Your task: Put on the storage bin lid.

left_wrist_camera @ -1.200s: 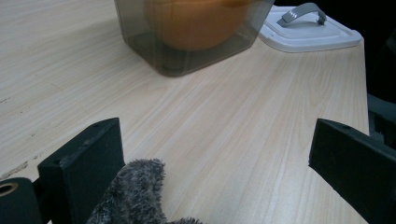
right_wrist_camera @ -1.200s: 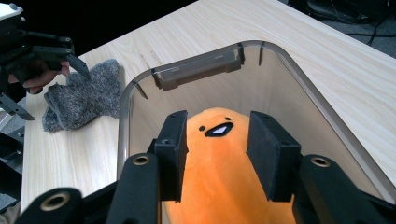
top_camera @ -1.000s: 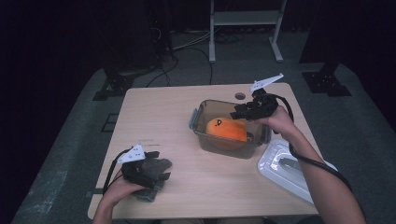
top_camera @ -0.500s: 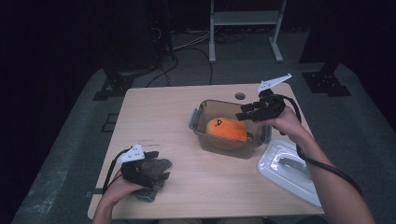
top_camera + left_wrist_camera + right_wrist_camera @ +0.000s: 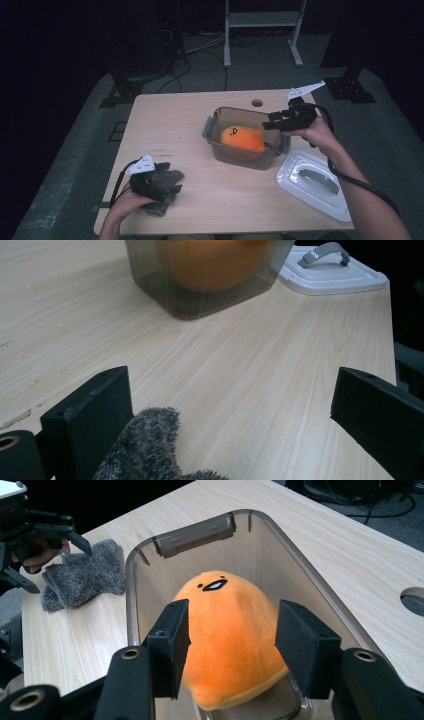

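Your right claw (image 5: 270,122) sits right of centre in the high view, above the right end of the clear container (image 5: 215,131) on the worktop (image 5: 170,125). In the right gripper view its jaws stand partly apart and have just been opening. The orange plush toy (image 5: 230,630) lies beyond and below them, inside the container, and the pads do not press on it. In the high view the toy (image 5: 242,138) rests on the container floor, its small face mark turned up and toward the left of the frame.

Your left claw (image 5: 165,181) sits at the lower left of the high view, near the front edge of the worktop. In the left gripper view its jaws stand wide apart. The grey fuzzy cloth (image 5: 145,450) lies against the left jaw at the bottom of that frame, and the right jaw stands clear of it, so nothing is clamped. In the high view the cloth (image 5: 172,177) lies on the worktop under that claw.

The white lid (image 5: 312,182), with its grey handle up, lies at the lower right of the high view, just beside the container and overhanging the worktop's right edge.
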A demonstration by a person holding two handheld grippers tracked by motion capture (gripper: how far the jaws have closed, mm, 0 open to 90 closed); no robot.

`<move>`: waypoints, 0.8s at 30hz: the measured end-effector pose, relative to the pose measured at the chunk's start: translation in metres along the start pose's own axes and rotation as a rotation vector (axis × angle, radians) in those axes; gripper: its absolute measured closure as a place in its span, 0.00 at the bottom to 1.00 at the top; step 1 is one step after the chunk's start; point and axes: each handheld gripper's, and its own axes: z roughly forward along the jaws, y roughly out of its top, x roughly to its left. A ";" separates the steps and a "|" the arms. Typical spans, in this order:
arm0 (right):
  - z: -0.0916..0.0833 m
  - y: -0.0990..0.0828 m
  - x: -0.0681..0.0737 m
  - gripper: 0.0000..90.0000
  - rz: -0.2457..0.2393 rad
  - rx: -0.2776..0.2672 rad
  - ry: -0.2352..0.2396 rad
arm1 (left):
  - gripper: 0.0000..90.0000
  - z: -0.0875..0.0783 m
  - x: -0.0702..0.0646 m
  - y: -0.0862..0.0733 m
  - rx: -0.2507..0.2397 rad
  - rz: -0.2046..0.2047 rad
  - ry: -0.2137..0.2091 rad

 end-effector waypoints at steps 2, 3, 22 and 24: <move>-0.002 -0.001 0.000 0.51 -0.002 0.001 -0.002 | 0.03 0.000 -0.001 0.000 0.001 0.001 -0.002; -0.003 -0.002 0.000 0.51 -0.004 0.002 -0.005 | 0.03 0.000 -0.001 0.001 0.001 0.004 -0.002; -0.030 -0.016 0.000 0.49 0.008 -0.009 -0.040 | 0.03 0.003 -0.002 0.002 0.003 0.002 -0.004; -0.031 -0.017 0.000 0.49 0.007 -0.012 -0.042 | 0.03 0.003 -0.002 0.002 0.004 0.003 -0.005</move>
